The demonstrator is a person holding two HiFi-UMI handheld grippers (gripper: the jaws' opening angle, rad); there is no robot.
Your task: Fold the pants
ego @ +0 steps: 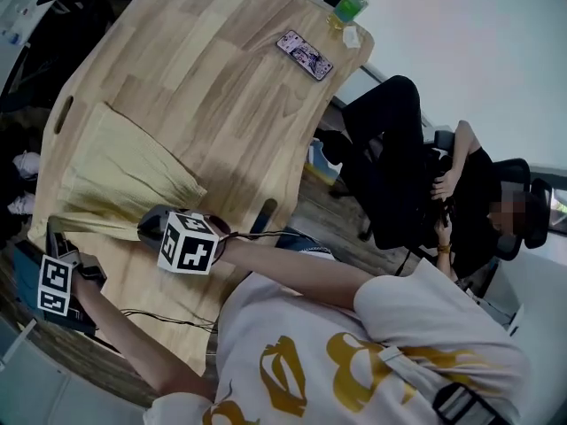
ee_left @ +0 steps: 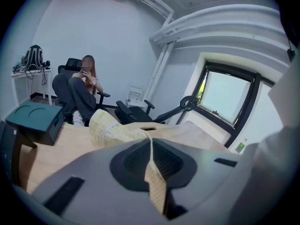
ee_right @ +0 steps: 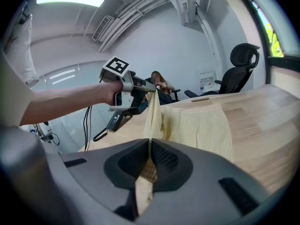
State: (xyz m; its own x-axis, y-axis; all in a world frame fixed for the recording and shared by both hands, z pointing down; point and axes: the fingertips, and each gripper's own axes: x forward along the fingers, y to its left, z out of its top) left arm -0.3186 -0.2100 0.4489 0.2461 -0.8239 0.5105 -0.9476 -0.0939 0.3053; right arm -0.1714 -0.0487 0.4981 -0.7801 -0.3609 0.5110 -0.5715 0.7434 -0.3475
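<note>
**Head view:** The pale yellow pants [ego: 124,171] are lying on the near-left part of the wooden table [ego: 221,87]. The left gripper [ego: 58,237] is working at the table's near-left corner, and the right gripper [ego: 152,224] at its near edge. A phone [ego: 304,55] and a green bottle [ego: 352,5] are sitting at the table's far end.

**Left gripper view:** The jaws are pressing together on a fold of the pants, raised above the table.

**Right gripper view:** The jaws are likewise pinching the fabric, which is rising off the table.
</note>
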